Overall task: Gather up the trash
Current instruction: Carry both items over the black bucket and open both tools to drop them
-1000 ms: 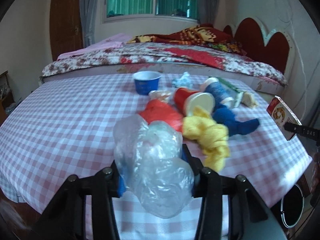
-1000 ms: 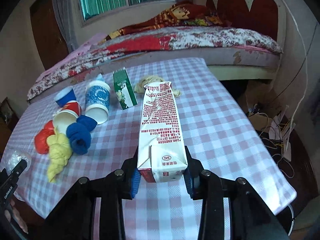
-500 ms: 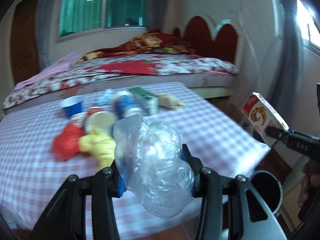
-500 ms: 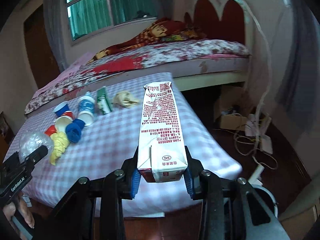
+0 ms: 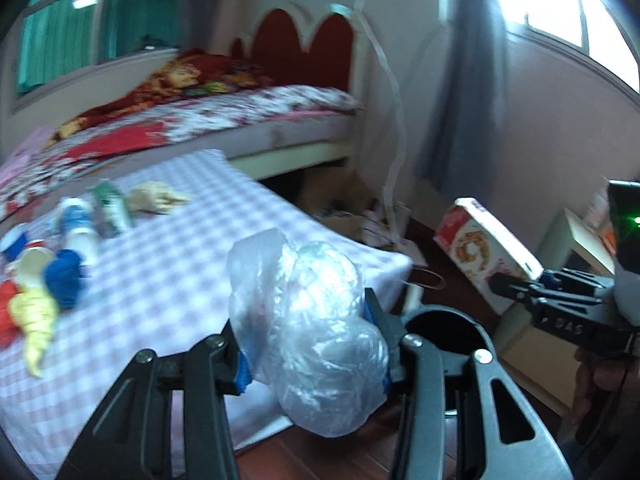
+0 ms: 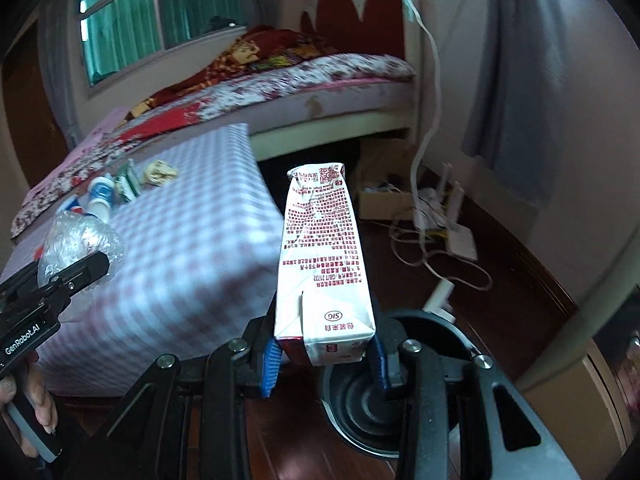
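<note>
My left gripper [image 5: 314, 354] is shut on a crumpled clear plastic bag [image 5: 312, 320], held off the table's right corner, beside a black trash bin [image 5: 444, 330] on the floor. My right gripper [image 6: 324, 356] is shut on a white and red milk carton [image 6: 324, 264], held upright just above the same bin [image 6: 360, 404]. The carton also shows in the left wrist view [image 5: 484, 256], and the bag in the right wrist view [image 6: 76, 244]. Paper cups [image 5: 78, 230], a green carton [image 5: 110, 208], crumpled paper [image 5: 156, 198] and coloured cloths [image 5: 36, 312] lie on the table.
The table with a pink checked cloth [image 5: 180, 260] stands left of the bin. A bed [image 6: 280, 80] is behind it. Cables, a power strip [image 6: 460, 240] and a cardboard box [image 6: 384, 196] lie on the wooden floor by the wall.
Both grippers have swung right, off the table and down toward the bin. The bag and the carton stay gripped. The bin is now much closer under both grippers.
</note>
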